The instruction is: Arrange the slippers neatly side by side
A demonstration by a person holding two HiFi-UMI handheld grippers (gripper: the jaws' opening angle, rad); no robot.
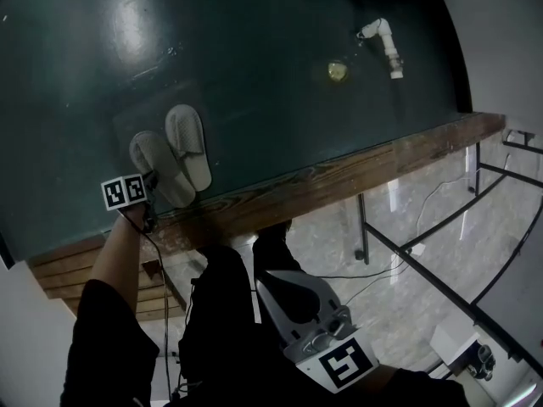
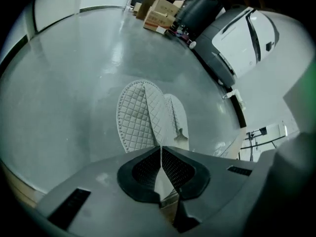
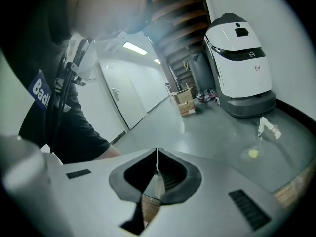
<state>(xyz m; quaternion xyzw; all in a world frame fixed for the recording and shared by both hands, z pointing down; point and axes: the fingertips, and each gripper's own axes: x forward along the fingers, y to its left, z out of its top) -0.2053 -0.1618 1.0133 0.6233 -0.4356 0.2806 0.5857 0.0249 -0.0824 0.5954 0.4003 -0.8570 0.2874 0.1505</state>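
Two white quilted slippers lie side by side on the dark green floor near its wooden edge: the left slipper and the right slipper. My left gripper is at the left slipper's heel end. In the left gripper view its jaws are pressed together on the edge of that slipper, which is tilted against the other slipper. My right gripper hangs low over the lower floor, away from the slippers; its jaws are shut with nothing between them.
A wooden edge borders the green floor. A white pipe piece and a yellowish spot lie further out. A black metal frame stands below right. A white machine and cardboard boxes stand beyond.
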